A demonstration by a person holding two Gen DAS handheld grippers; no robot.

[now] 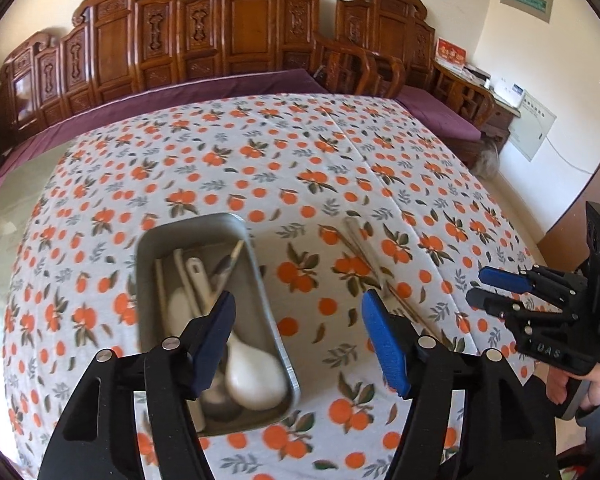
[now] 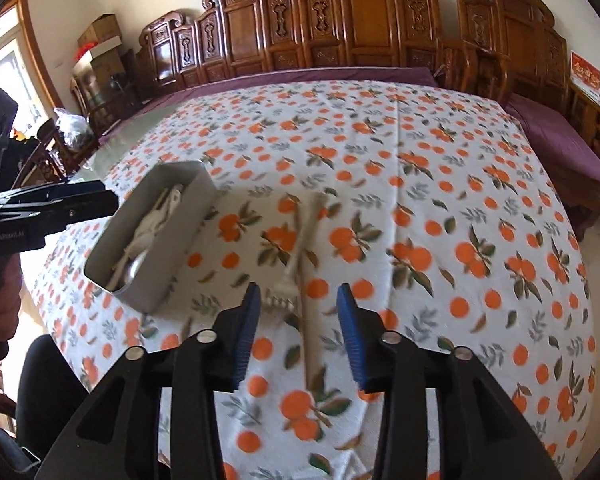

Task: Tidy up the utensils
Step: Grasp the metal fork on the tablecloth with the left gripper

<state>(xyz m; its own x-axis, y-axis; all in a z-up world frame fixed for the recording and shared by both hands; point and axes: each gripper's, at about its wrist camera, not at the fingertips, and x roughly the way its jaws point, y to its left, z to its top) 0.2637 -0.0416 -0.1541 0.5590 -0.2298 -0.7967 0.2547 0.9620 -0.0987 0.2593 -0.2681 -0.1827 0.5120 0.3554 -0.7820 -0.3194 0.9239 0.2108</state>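
A grey metal tray (image 1: 265,292) sits on the orange-print tablecloth and holds a white spoon (image 1: 256,378), pale chopsticks and other utensils. My left gripper (image 1: 300,324) is open above the tray's right edge, with nothing between its pads. To the tray's right, a pale fork (image 2: 296,248) and a thin chopstick (image 2: 306,344) lie on the cloth; in the left wrist view they show as a blurred fork and chopstick (image 1: 360,252). My right gripper (image 2: 299,296) is open just above the fork's tines and holds nothing. The tray (image 2: 172,248) is to its left.
The table (image 2: 440,184), under its cloth, stretches far and right of the utensils. Carved wooden benches (image 1: 244,32) with purple cushions stand behind it. A person's hand (image 1: 596,388) holds the right gripper (image 1: 484,286) at the right; the left gripper (image 2: 60,204) enters at the left.
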